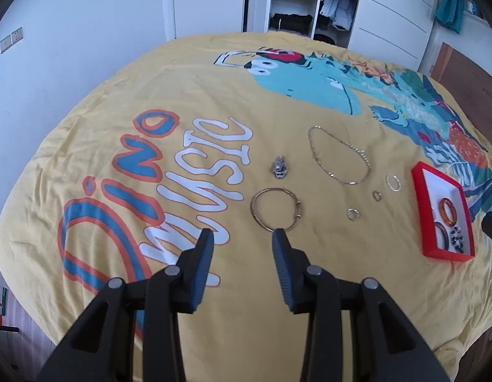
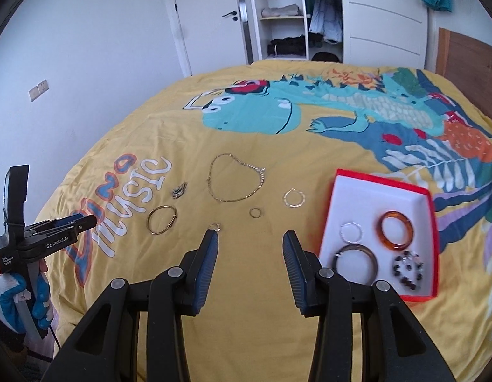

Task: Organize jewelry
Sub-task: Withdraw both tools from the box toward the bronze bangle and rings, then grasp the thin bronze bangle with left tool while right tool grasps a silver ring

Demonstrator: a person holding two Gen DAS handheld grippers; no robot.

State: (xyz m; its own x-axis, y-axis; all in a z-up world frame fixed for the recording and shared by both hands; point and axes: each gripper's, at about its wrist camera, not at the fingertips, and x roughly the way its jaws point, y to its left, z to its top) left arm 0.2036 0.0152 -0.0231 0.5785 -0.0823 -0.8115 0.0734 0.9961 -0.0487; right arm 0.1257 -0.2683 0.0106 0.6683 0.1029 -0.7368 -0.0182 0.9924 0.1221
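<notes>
A bed [image 2: 246, 334] fills both views, covered by a yellow duvet printed with a teal cartoon dinosaur [image 2: 252, 111] and the words "Dino MUSIC" [image 1: 169, 191]. Behind it stand white walls, a white door [image 2: 211, 16] with a dark handle, an open wardrobe [image 2: 284, 12] with folded and hanging clothes, and a wooden headboard [image 2: 462, 54] at the right.

Loose jewelry lies on the duvet: a chain necklace [image 2: 236, 178], a gold bangle [image 2: 161, 219], a silver brooch-like piece [image 2: 179, 190], a twisted hoop [image 2: 295, 198] and two small rings [image 2: 256, 212] [image 2: 215, 226]. A red box [image 2: 341, 203] with a white lining holds an amber bangle [image 2: 396, 235], a dark bangle [image 2: 355, 264], a thin silver ring [image 2: 351, 232] and a beaded piece [image 2: 408, 270].

Both the left tongs [image 1: 242, 235] and the right tongs [image 2: 250, 238] are parted and empty above the duvet. The left tool, held in a gloved hand [image 2: 10, 296], reads "GenRobot.AI" on its side.
</notes>
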